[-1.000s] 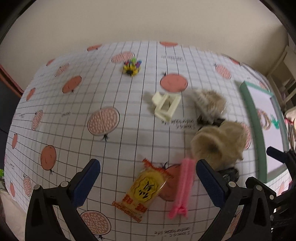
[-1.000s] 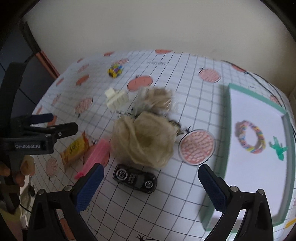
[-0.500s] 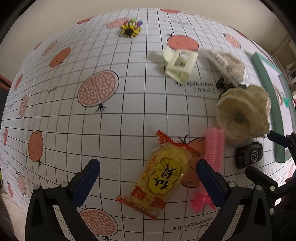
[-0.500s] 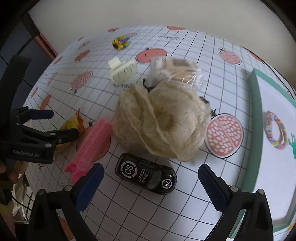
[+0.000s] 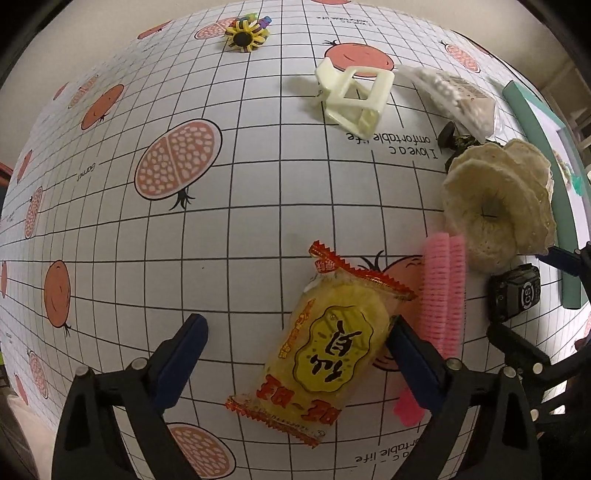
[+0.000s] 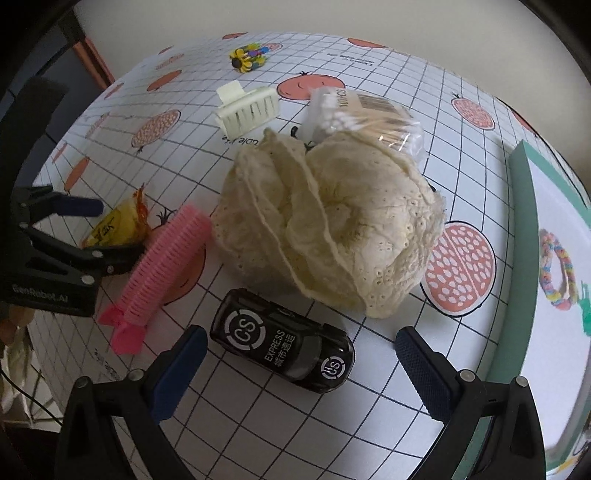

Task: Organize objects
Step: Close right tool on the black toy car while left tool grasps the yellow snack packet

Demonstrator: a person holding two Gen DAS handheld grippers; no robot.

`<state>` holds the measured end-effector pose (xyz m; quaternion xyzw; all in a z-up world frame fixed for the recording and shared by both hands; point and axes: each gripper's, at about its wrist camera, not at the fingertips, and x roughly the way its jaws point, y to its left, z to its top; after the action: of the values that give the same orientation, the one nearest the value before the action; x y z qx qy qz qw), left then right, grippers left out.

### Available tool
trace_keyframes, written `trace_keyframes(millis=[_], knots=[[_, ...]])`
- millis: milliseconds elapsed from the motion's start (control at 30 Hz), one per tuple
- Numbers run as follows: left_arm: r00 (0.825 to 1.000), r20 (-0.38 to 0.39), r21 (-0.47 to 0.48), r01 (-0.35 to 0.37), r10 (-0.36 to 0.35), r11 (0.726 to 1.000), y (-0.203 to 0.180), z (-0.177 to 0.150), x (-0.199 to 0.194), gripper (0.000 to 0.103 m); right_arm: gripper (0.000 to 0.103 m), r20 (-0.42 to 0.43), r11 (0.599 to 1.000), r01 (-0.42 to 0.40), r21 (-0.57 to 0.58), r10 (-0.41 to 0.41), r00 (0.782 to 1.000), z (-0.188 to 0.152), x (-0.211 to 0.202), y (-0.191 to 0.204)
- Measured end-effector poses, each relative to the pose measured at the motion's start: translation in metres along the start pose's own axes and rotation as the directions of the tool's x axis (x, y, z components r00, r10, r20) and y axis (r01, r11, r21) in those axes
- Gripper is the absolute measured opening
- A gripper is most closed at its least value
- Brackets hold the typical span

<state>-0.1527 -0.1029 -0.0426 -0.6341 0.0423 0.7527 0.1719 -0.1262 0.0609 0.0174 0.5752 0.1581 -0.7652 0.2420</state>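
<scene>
A yellow snack packet (image 5: 328,354) lies flat on the gridded tablecloth between the fingers of my open left gripper (image 5: 295,332), close against the right finger. Beside it lies a pink hair roller (image 5: 443,291). My right gripper (image 6: 301,347) is open and low over a black toy car (image 6: 284,343), which sits between its fingers. Just beyond the car is a cream lace scrunchie (image 6: 328,229). In the right wrist view, the left gripper (image 6: 107,232) straddles the snack packet (image 6: 114,225), with the pink roller (image 6: 162,262) next to it.
A green-rimmed tray (image 6: 517,240) at the right holds a rainbow bracelet (image 6: 557,269). A cream hair claw (image 5: 354,98), a bag of cotton swabs (image 5: 454,96) and a sunflower clip (image 5: 245,33) lie farther back. The tablecloth's left half (image 5: 110,258) is bare.
Both grippers have dropped lower and closer to the table. The left has come around the snack packet and the right around the toy car. Both stayed open.
</scene>
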Motion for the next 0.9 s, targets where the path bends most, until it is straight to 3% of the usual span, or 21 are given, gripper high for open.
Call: trace_keyframes(millis=[333, 467, 700, 767, 900], knots=[[1.0, 0.009, 0.021, 0.013, -0.013, 1.0, -0.001, 0.001, -0.003, 0.085, 0.082, 0.017, 0.998, 0.047, -0.047, -0.047, 0.999, 0.003, 0.0, 0.008], [1.0, 0.018, 0.014, 0.012, -0.013, 1.0, 0.003, 0.002, -0.006, 0.074, 0.073, 0.021, 0.998, 0.048, -0.039, -0.048, 0.999, 0.004, -0.003, 0.005], [1.0, 0.025, 0.026, 0.013, -0.014, 1.0, 0.005, 0.01, -0.014, 0.061, 0.073, 0.017, 0.999, 0.021, -0.038, -0.02, 1.0, 0.004, -0.004, -0.002], [0.999, 0.032, 0.029, 0.013, -0.014, 0.999, 0.004, 0.012, -0.016, 0.047, 0.072, 0.016, 0.999, 0.014, -0.036, -0.013, 1.0, -0.003, -0.008, -0.01], [0.999, 0.032, 0.036, 0.008, -0.009, 0.999, 0.003, 0.015, -0.017, 0.043, 0.072, 0.01, 0.999, 0.004, -0.039, -0.004, 1.0, -0.001, -0.008, -0.018]])
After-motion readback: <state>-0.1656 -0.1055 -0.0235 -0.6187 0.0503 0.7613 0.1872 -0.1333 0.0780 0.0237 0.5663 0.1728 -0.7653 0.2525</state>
